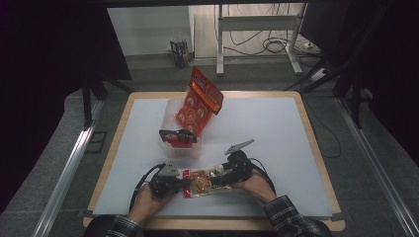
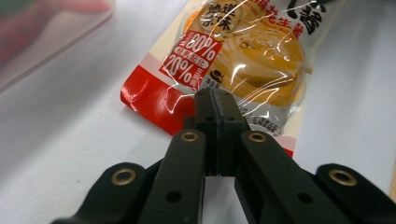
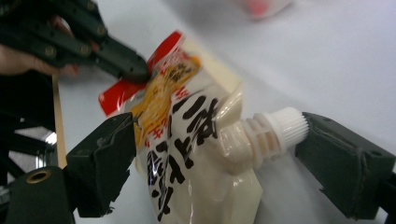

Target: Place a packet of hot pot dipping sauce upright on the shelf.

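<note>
A clear spouted pouch (image 1: 200,182) with yellow contents, a red bottom edge and black lettering lies on the white mat near the front edge. My left gripper (image 1: 185,181) is shut on the pouch's (image 2: 252,51) red bottom edge, and the left gripper (image 2: 215,100) has its jaws pressed flat together over the film. My right gripper (image 1: 217,177) is open at the other end. In the right gripper view the pouch (image 3: 187,140) lies between the spread jaws of the right gripper (image 3: 217,135). One jaw touches the pouch's side and the other sits just beyond the white screw cap (image 3: 280,128).
A clear plastic bin (image 1: 170,111) stands mid-table, with a red snack bag (image 1: 200,101) sticking up from it and a dark red packet (image 1: 177,137) at its front. The white mat (image 1: 267,128) lies on a wooden table (image 1: 316,148). Both hands (image 1: 257,185) rest near the front edge.
</note>
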Available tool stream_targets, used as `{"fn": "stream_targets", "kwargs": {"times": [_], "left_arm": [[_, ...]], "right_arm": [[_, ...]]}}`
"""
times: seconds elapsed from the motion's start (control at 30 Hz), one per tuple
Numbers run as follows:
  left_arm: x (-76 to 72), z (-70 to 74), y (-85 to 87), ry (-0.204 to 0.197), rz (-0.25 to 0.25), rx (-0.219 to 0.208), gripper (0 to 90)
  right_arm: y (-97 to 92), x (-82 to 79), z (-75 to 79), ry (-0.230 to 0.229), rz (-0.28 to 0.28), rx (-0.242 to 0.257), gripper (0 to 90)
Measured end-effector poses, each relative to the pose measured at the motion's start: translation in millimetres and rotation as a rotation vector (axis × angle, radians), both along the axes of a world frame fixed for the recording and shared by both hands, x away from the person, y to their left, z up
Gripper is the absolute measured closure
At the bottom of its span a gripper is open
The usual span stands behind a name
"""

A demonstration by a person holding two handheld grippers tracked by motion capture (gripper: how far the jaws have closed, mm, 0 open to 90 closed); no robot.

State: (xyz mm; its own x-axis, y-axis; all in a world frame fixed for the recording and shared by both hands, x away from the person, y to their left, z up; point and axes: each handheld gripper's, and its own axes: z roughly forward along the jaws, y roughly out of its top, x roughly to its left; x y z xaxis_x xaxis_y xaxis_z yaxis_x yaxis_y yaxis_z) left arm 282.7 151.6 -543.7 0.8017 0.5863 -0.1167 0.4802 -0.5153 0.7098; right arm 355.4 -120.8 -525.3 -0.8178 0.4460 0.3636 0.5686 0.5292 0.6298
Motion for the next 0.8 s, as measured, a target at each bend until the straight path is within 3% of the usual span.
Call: {"fn": "stream_targets", "kwargs": {"times": [0.1, 0.2, 0.27, 0.3, 0.37, 0.77, 0.8], "left_arm": [[-0.2, 0.0, -0.1, 0.0, 0.001, 0.001, 90.0], [-0.1, -0.1, 0.1, 0.001, 0.001, -0.001, 90.0], [-0.1, 0.0, 0.2, 0.001, 0.001, -0.001, 90.0], [-0.1, -0.1, 0.3, 0.002, 0.001, -0.002, 90.0], [-0.2, -0.2, 0.4, 0.002, 0.002, -0.003, 90.0], [-2.6, 0.6, 6.3, 0.02, -0.006, -0.028, 89.8], [-3.1, 1.3, 6.6, 0.022, -0.013, -0.034, 83.4]], "right_arm": [[3.7, -4.1, -2.7, -0.01, 0.013, -0.022, 13.4], [6.4, -6.3, -2.2, -0.017, 0.028, -0.029, 21.3], [8.1, -8.2, -1.9, -0.023, 0.045, -0.032, 38.6], [9.6, -9.0, -2.5, 0.0, 0.063, -0.022, 43.9], [13.5, -12.2, -2.3, -0.016, 0.075, -0.04, 49.8], [20.8, -20.9, 13.5, -0.089, 0.104, -0.059, 63.2], [20.9, -21.2, 14.5, -0.095, 0.108, -0.062, 63.6]]}}
